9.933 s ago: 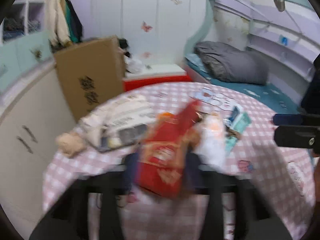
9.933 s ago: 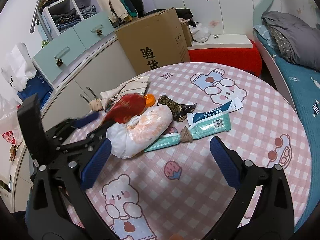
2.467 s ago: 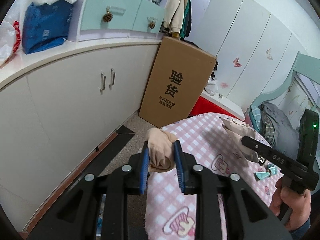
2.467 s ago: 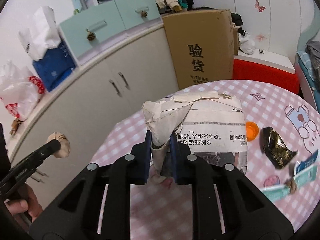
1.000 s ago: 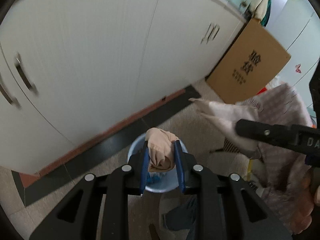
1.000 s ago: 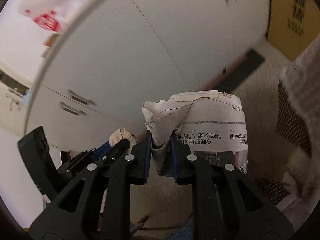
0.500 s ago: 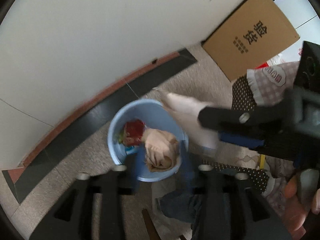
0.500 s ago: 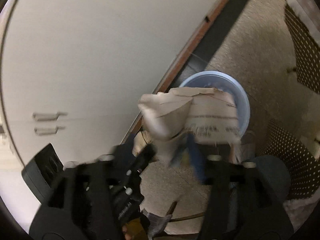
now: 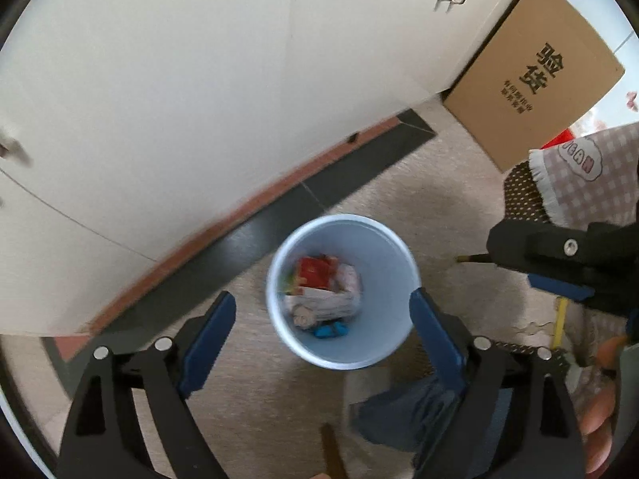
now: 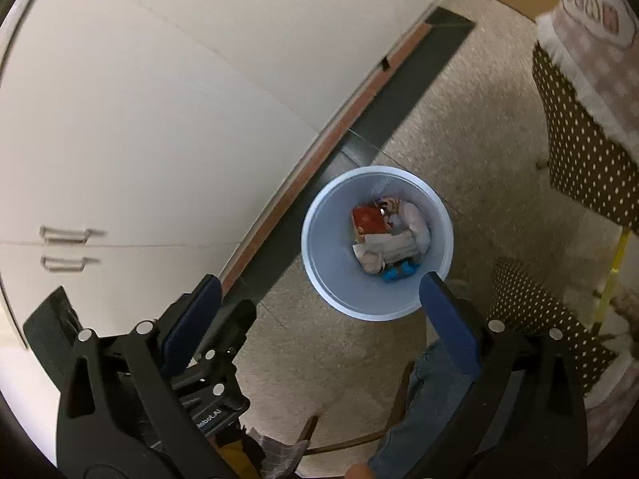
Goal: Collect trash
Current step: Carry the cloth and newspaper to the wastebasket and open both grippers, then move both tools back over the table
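Observation:
A pale blue bin (image 9: 383, 247) stands on the floor right under both grippers. In it lie a red packet (image 9: 313, 273), the folded newspaper (image 9: 323, 301), a beige wad (image 9: 303, 315) and a small blue item (image 9: 329, 331). My left gripper (image 9: 322, 297) points down over the bin, its jaws opening wide with nothing between them. In the right wrist view the bin (image 10: 331, 247) shows the red packet (image 10: 369, 217) and the newspaper (image 10: 393, 249) on top. My right gripper (image 10: 319, 281) hangs above the near rim, its jaws also opening and empty.
White cabinet doors (image 9: 199, 80) curve along the left, with a dark floor strip (image 9: 279, 231) at their foot. A cardboard box (image 9: 535, 76) stands far right. The pink checked tablecloth (image 9: 587, 171) and a brown dotted cloth (image 10: 579, 151) hang at the right. A jeans leg (image 9: 407, 411) is close below.
Both grippers have sunk toward the bin and opened. The beige wad has dropped from the left and the newspaper from the right; both now lie in the bin.

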Motion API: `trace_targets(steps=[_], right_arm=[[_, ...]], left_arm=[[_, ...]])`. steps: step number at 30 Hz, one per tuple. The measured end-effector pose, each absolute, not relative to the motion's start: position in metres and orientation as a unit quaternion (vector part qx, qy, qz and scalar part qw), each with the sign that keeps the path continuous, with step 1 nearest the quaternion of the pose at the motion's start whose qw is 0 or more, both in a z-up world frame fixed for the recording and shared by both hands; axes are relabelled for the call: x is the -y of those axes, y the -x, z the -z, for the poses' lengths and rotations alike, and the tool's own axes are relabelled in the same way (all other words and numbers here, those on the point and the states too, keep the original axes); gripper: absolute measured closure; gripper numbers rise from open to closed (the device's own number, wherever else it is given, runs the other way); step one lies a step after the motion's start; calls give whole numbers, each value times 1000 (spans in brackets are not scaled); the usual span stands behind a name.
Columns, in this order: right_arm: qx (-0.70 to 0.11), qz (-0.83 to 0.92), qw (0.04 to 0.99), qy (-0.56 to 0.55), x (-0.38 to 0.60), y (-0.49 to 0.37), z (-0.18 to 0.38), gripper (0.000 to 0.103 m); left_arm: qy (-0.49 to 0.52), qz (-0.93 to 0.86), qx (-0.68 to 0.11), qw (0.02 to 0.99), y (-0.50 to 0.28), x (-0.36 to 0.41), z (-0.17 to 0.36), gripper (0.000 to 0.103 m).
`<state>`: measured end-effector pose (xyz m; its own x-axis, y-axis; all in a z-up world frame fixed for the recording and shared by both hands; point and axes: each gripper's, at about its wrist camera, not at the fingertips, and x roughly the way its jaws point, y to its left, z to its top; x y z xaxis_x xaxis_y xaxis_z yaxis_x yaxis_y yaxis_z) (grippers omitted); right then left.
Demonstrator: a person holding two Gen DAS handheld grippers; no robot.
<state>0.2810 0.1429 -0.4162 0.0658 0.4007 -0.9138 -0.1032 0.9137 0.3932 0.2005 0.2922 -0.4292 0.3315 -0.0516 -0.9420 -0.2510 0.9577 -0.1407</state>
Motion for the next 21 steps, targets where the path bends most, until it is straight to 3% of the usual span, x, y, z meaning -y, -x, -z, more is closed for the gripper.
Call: trace_targets(steps=[5, 21], right_arm=[[-634, -194, 743, -93, -143, -268, 382, 6], [-444, -243, 857, -98, -74, -218, 199, 6]], left_arm=[[113, -86, -550, 823, -188, -293, 385, 14], [85, -84, -411, 904, -134, -245, 207, 13]])
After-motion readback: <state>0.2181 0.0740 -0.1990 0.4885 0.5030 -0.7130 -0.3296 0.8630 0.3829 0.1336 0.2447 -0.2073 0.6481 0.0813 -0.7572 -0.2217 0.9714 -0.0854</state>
